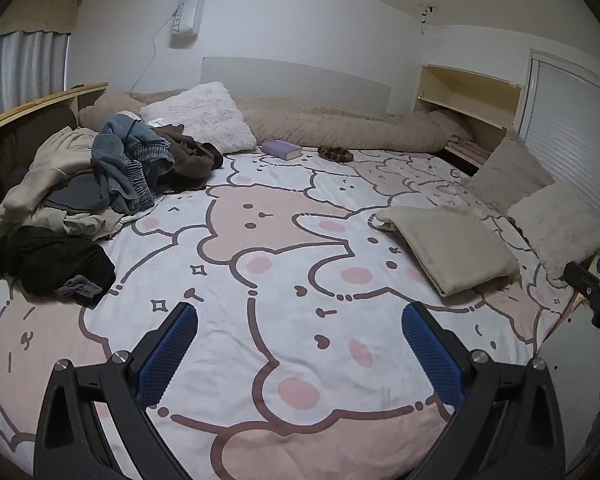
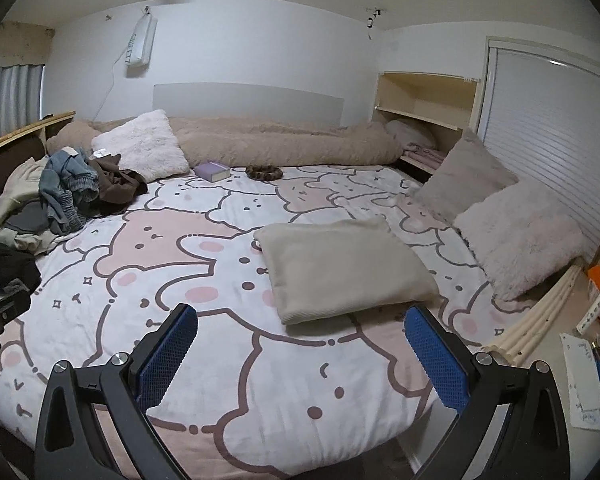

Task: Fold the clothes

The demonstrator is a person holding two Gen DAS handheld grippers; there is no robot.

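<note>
Left gripper (image 1: 300, 322): jaws wide apart, empty, above the bedspread (image 1: 228, 320). Right gripper (image 2: 302, 322): jaws likewise apart, empty, just short of the folded piece (image 2: 346, 266).

Pile (image 1: 100, 172) of unfolded clothes: far left of bed, against the wooden side rail (image 1: 40, 104). Contents: cream garment (image 1: 48, 168), blue knit (image 1: 128, 156), brown garment (image 1: 188, 152), black garment (image 1: 48, 260) nearest the front, apart from the main heap. Folded piece: beige, flat, right half of bed, near two grey cushions (image 2: 500, 216).

Handling, as judged: all soft, limp, light; no stiffness to hold shape once lifted. Knit likely stretchy and prone to snag on neighbours; garments overlapped, so one pull likely drags others. Best hold: a free edge or corner, pinched through a single layer, black garment first as most separate. Seams and hems not discernible at this range.

Surface: soft printed bedspread, broad bare middle suited to laying out; some give and wrinkling to be expected under pressure. Small book (image 1: 282, 149) and a dark coiled item (image 1: 336, 154) near the long bolster (image 1: 340, 124) at the head. White pillow (image 1: 200, 116) beside pile.

Room: white walls, curtain (image 1: 20, 68) left, shelf niche (image 2: 424, 108) and slatted door (image 2: 548, 112) right. Dim, even light.
</note>
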